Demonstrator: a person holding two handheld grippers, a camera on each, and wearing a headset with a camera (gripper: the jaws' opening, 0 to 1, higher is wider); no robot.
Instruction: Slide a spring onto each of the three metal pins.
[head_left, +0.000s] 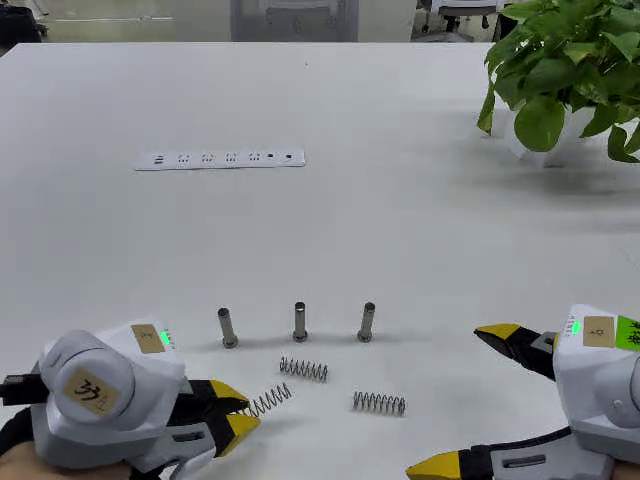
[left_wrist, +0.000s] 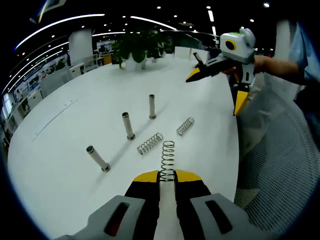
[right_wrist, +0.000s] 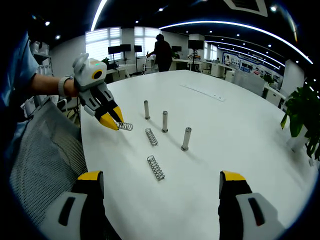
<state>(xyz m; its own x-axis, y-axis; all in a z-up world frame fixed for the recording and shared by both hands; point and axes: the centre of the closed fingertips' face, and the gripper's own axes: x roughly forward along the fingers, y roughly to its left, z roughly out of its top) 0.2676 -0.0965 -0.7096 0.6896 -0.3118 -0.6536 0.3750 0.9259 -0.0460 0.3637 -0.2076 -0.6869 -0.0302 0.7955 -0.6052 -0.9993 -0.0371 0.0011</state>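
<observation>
Metal pins stand apart, near the table's front edge.

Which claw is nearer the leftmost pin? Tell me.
Left. The left claw, shut on a spring, sits close before the leftmost pin; the right claw hangs open far to its right.
</observation>
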